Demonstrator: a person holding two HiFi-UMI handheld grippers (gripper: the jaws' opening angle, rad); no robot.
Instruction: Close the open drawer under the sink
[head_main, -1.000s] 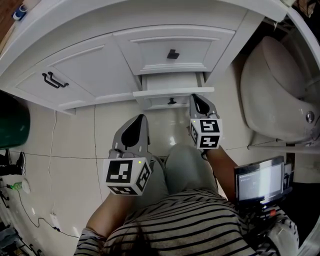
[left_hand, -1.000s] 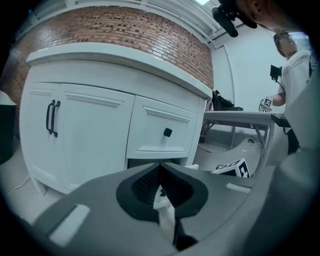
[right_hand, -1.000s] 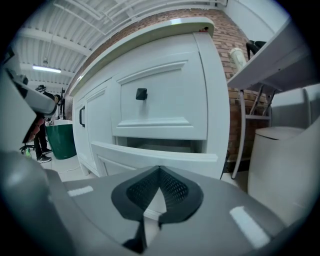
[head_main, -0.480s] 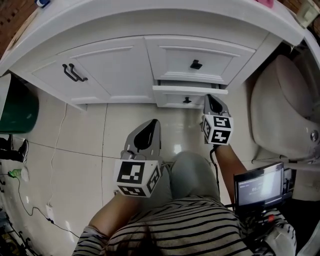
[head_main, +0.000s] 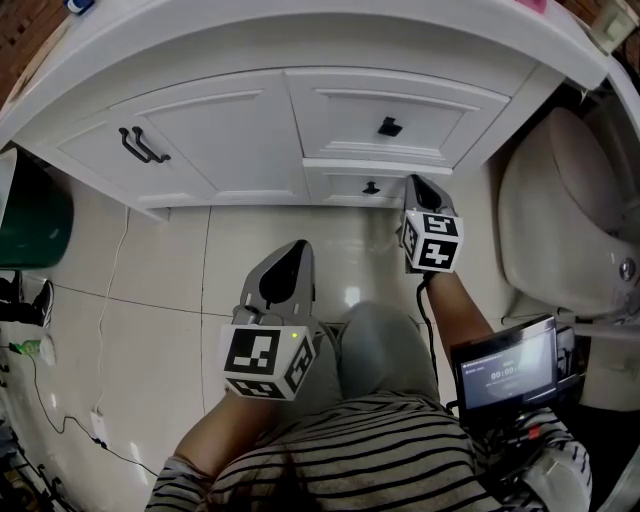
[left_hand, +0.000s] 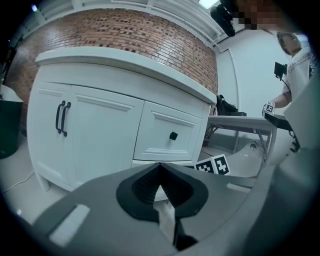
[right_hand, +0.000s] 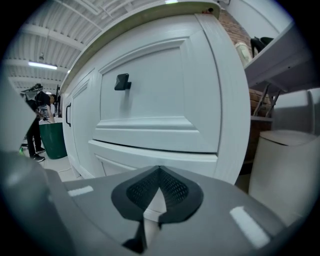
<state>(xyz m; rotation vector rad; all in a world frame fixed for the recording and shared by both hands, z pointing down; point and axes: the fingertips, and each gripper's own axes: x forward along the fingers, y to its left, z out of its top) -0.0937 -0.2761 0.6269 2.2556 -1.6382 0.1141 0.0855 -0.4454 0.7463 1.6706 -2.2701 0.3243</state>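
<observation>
Floor (head_main: 160, 280): pale tiles below the vanity (head_main: 230, 130).
Drawer (head_main: 350, 185): low in vanity, slightly ajar.
Right tongs (head_main: 418, 184): closed, empty, at vanity front.
Left tongs (head_main: 292, 250): closed, empty, back from vanity.

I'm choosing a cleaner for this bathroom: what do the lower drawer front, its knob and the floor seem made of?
Lower drawer front: probably painted wood or MDF, white satin; moulded edges, even colour, no grain. Knob: likely metal, matte black; too small to be sure. Floor: glazed ceramic or porcelain tiles; grout lines and glossy reflections.
</observation>
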